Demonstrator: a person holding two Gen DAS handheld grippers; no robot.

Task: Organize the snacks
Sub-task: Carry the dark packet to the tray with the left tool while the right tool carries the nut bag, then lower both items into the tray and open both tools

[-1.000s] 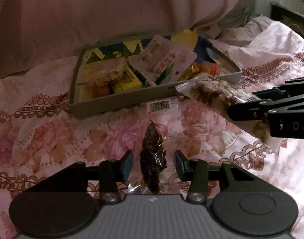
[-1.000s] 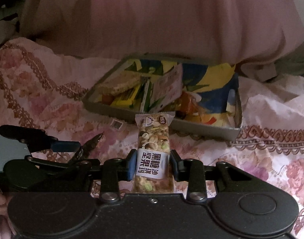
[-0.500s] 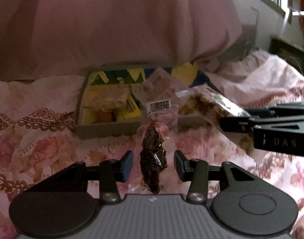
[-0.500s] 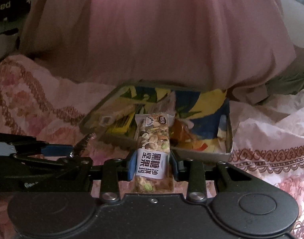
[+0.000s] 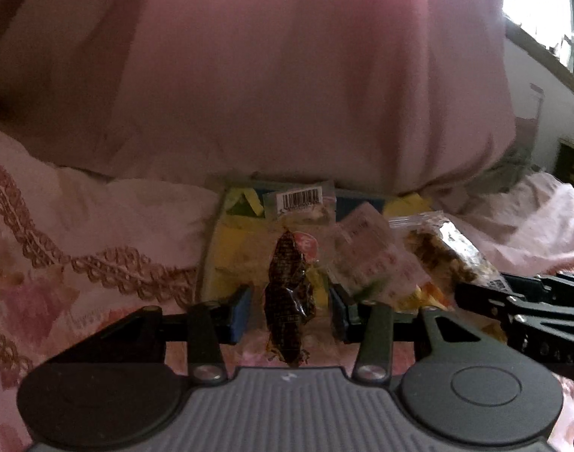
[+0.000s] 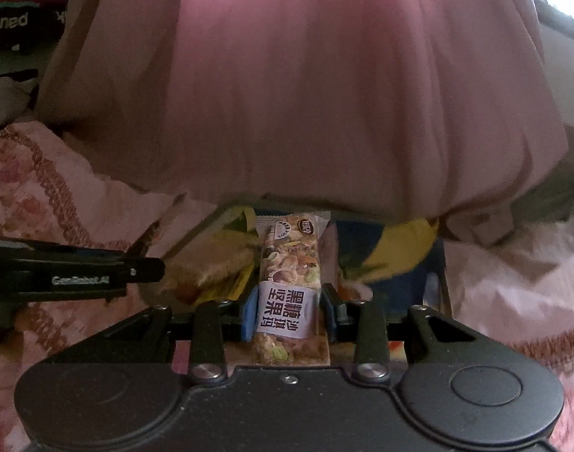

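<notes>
Left claw (image 5: 290, 310) has the dark snack packet (image 5: 288, 301) standing upright between its blue pads (image 5: 238, 314), but there's a visible gap on each side — whether the clear wrapper edges are actually pinched, I cannot tell. Right claw (image 6: 290, 312) is clenched on the nut bar (image 6: 290, 282), pads pressed against both sides at its white label, bar pointing straight ahead. Both snacks hang just in front of the snack tray (image 6: 443, 282) on the floral bedspread (image 5: 79, 226) — pink pillow (image 6: 305, 94) right behind it.
</notes>
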